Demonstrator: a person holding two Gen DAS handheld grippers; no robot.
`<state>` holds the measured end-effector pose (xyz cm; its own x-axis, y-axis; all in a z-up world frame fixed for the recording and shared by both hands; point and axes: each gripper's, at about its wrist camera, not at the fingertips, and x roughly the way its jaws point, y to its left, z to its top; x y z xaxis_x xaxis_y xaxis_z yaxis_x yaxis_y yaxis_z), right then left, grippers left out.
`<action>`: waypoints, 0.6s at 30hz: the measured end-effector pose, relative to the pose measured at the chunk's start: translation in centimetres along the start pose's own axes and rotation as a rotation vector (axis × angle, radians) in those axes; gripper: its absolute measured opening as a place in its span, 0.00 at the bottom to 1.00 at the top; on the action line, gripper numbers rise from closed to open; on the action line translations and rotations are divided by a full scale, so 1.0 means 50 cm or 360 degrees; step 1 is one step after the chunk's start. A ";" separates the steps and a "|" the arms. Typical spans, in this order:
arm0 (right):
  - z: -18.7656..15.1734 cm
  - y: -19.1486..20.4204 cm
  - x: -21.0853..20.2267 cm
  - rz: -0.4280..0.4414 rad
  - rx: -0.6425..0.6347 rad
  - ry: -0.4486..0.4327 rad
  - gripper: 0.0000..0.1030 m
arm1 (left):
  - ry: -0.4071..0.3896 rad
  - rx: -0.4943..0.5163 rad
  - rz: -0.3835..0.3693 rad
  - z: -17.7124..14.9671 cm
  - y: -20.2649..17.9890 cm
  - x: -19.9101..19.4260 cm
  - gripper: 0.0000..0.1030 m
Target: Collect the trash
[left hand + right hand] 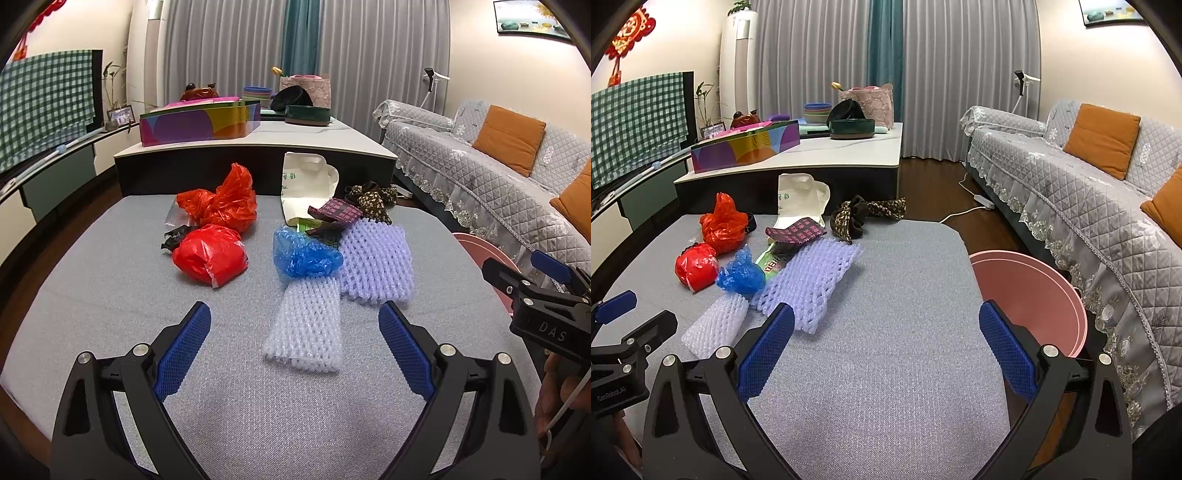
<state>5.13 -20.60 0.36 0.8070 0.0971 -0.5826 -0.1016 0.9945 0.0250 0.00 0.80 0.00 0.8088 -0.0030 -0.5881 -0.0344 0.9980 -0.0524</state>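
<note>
Setting: a grey fabric-covered table (110, 295) in a living room, with a grey quilted sofa (1089, 206) to the right.
Left gripper (294, 314): black frame with blue textured pads, fingers spread wide and empty, hovering just above the table, with the near end of a white foam mesh sleeve (304, 325) lying between its tips.
Right gripper (886, 314): same build, fingers spread wide, holding nothing, over bare table near the right edge.
Trash, left cluster: a crumpled orange-red plastic bag (221, 201), a round red plastic bundle (208, 254) just in front of it.
Trash, middle cluster: a crumpled blue plastic bag (303, 254) resting on the far end of the white sleeve, a lavender foam mesh sheet (376, 262) touching both.
Trash, far side: a white paper carton (306, 188), a dark patterned wrapper (338, 212).
Bin: a pink round plastic basin (1034, 295) beside the table's right edge, below its surface.
</note>
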 end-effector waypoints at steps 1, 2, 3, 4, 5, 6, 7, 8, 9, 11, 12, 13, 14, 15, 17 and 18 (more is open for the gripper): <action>0.000 0.000 0.000 -0.0001 -0.0001 0.0000 0.95 | 0.0000 0.0000 0.0000 0.000 0.000 0.000 0.87; 0.000 0.000 0.000 0.0000 -0.0001 0.0000 0.95 | 0.0000 -0.0001 -0.0001 0.000 0.000 0.000 0.87; 0.001 0.001 -0.001 0.0000 -0.0002 -0.0001 0.95 | -0.0001 -0.0001 -0.0001 0.001 -0.001 0.000 0.87; 0.001 0.001 -0.001 0.0000 -0.0002 -0.0001 0.95 | -0.0001 0.0000 -0.0001 0.000 0.000 0.000 0.87; 0.003 0.002 -0.002 0.0000 -0.0003 -0.0002 0.95 | 0.0000 0.0001 -0.0001 0.000 0.000 0.000 0.87; 0.004 0.001 -0.002 0.0001 -0.0004 -0.0003 0.95 | -0.0001 0.0001 -0.0002 0.001 0.000 -0.001 0.87; 0.003 0.002 -0.002 0.0000 -0.0004 -0.0002 0.95 | -0.0002 0.0003 -0.0003 0.002 -0.001 -0.001 0.87; 0.003 0.002 -0.001 0.0000 -0.0005 -0.0003 0.95 | -0.0002 0.0003 -0.0003 0.002 -0.001 -0.001 0.87; 0.002 0.002 -0.001 -0.0001 -0.0004 -0.0002 0.95 | -0.0002 0.0003 -0.0004 0.003 -0.001 0.000 0.87; 0.004 0.001 -0.003 -0.0001 -0.0005 -0.0002 0.95 | -0.0002 0.0001 -0.0003 0.002 -0.001 -0.001 0.87; 0.003 0.001 -0.003 -0.0002 -0.0005 -0.0002 0.95 | -0.0002 0.0000 -0.0003 0.003 -0.001 0.000 0.87; 0.003 0.001 -0.003 -0.0002 -0.0005 -0.0003 0.95 | -0.0003 0.0000 -0.0003 0.002 -0.001 -0.001 0.87; 0.003 0.001 -0.003 -0.0002 -0.0005 -0.0004 0.95 | -0.0003 0.0001 -0.0002 0.002 -0.002 -0.001 0.87; 0.003 0.001 -0.003 -0.0002 -0.0003 -0.0003 0.95 | -0.0003 0.0001 -0.0002 0.002 -0.001 -0.001 0.87; 0.004 0.000 -0.004 0.0003 0.0009 0.0000 0.95 | 0.0003 -0.0008 -0.0001 0.002 -0.001 -0.001 0.87; 0.006 -0.001 -0.004 0.0010 0.0019 0.0001 0.95 | 0.0006 -0.0016 -0.0002 0.002 0.000 -0.002 0.87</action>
<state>5.15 -20.63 0.69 0.8060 0.1036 -0.5828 -0.0998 0.9943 0.0386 -0.01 0.82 0.14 0.8066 -0.0047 -0.5910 -0.0392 0.9973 -0.0614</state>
